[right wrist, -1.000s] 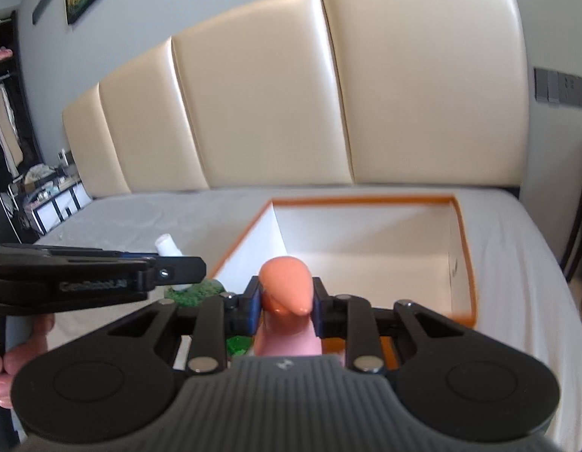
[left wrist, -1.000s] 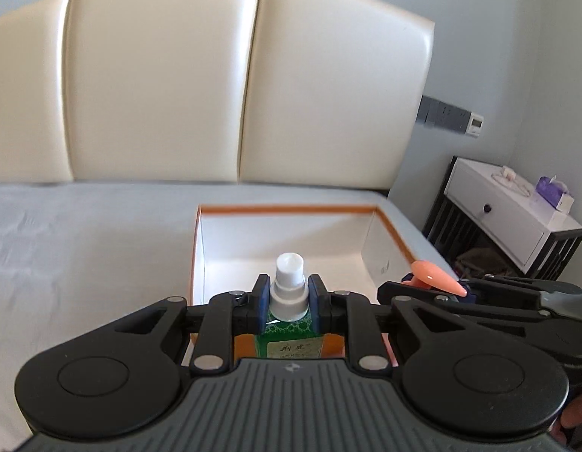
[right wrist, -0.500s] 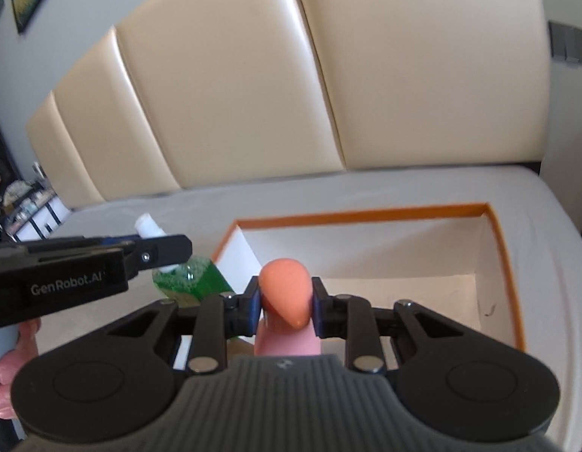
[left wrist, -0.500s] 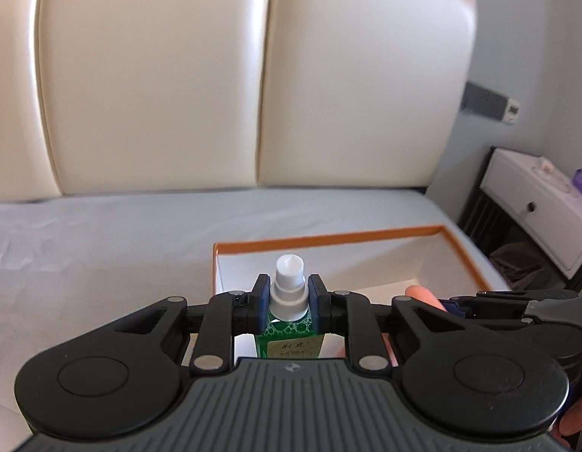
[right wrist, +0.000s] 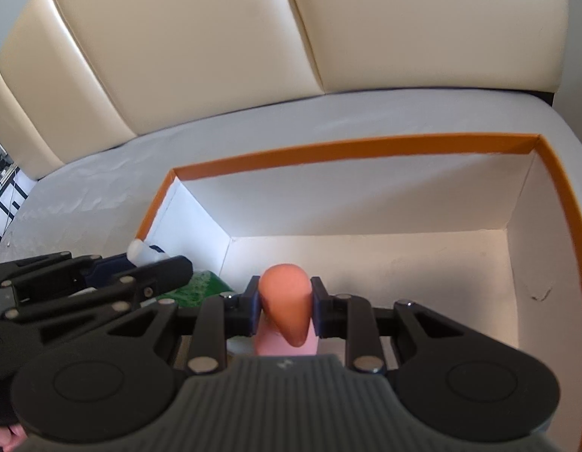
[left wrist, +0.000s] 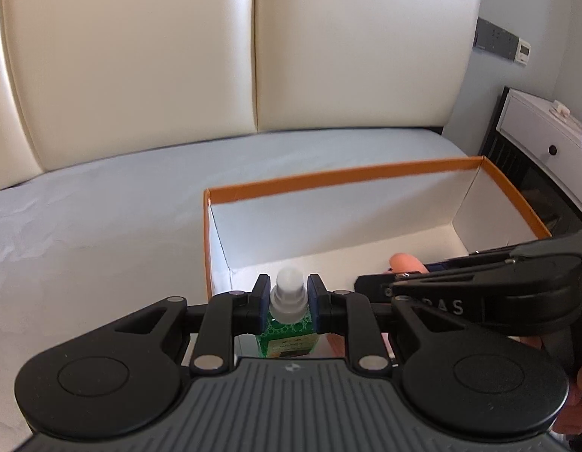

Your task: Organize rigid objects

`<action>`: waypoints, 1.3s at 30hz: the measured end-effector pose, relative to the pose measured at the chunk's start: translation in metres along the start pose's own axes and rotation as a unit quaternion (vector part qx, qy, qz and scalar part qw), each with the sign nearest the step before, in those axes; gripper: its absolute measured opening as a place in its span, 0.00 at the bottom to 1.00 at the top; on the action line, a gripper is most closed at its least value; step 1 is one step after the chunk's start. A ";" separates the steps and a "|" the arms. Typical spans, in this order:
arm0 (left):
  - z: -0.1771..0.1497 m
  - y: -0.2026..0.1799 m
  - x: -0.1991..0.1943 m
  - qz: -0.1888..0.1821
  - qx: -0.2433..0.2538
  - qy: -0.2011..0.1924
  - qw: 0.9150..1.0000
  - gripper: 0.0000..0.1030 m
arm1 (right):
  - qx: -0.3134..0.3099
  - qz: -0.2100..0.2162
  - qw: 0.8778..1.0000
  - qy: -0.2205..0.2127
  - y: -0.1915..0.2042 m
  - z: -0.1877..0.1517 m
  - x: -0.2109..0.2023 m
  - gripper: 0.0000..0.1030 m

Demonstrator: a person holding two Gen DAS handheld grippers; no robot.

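My left gripper (left wrist: 289, 301) is shut on a green bottle with a white cap (left wrist: 289, 295), held by its neck over the near left part of an open white box with an orange rim (left wrist: 339, 177). My right gripper (right wrist: 286, 307) is shut on a pink bottle with an orange cap (right wrist: 287, 301) and holds it over the same box (right wrist: 351, 148), just to the right of the left gripper (right wrist: 102, 275). The green bottle (right wrist: 200, 286) shows at the left in the right wrist view. The orange cap (left wrist: 404, 261) and right gripper show in the left wrist view.
The box lies on a bed with a pale grey sheet (left wrist: 95, 226) and a cream padded headboard (left wrist: 253, 56). A white nightstand (left wrist: 543, 139) stands to the right of the bed. The box floor (right wrist: 404, 263) is white and bare.
Both grippers have moved forward and tipped down over the box with their bottles still held. The box now fills more of both views.
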State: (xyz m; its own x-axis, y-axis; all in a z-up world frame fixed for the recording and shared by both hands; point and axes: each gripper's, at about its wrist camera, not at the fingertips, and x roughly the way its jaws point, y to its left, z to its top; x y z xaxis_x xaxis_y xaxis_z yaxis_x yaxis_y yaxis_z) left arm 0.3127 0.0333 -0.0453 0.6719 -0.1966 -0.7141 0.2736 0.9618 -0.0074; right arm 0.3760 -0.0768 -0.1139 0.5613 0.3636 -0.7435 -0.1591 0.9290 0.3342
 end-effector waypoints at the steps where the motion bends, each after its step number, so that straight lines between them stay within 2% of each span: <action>1: -0.001 0.000 0.000 0.003 0.000 0.000 1.000 0.17 | 0.001 0.001 1.000 0.003 0.002 0.000 0.003 0.24; 7: 0.003 0.005 -0.003 0.004 -0.005 0.002 1.000 0.16 | -0.001 -0.007 1.000 0.014 0.008 -0.003 0.014 0.25; 9: 0.003 0.008 -0.004 0.006 -0.014 0.002 1.000 0.21 | -0.004 -0.008 1.000 0.013 0.011 -0.002 0.014 0.26; 11: 0.002 0.011 -0.007 0.015 -0.024 0.000 1.000 0.30 | -0.003 -0.008 1.000 0.010 0.011 -0.002 0.015 0.26; 18: 0.002 0.020 -0.024 0.017 -0.057 -0.017 0.998 0.42 | -0.004 0.004 1.000 0.003 0.011 -0.003 -0.006 0.28; 20: 0.002 0.022 -0.031 0.018 -0.062 -0.025 0.998 0.50 | -0.005 0.006 1.000 0.000 0.011 -0.004 -0.012 0.30; 22: 0.002 0.023 -0.038 0.012 -0.069 -0.034 0.997 0.53 | -0.005 0.007 1.000 -0.002 0.012 -0.005 -0.017 0.31; 33: -0.007 0.015 -0.073 0.011 -0.085 -0.059 0.995 0.54 | -0.035 0.007 0.999 -0.022 0.022 -0.016 -0.051 0.32; 39: -0.025 0.000 -0.104 0.013 -0.105 -0.079 0.991 0.54 | -0.081 -0.004 0.995 -0.059 0.035 -0.029 -0.086 0.31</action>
State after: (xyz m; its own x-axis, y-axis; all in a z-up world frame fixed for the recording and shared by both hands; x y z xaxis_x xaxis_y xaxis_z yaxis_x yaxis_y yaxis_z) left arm 0.2262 0.0585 0.0115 0.7811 -0.1833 -0.5969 0.1171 0.9820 -0.1483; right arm 0.2983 -0.0735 -0.0553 0.6525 0.3545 -0.6698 -0.2781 0.9342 0.2236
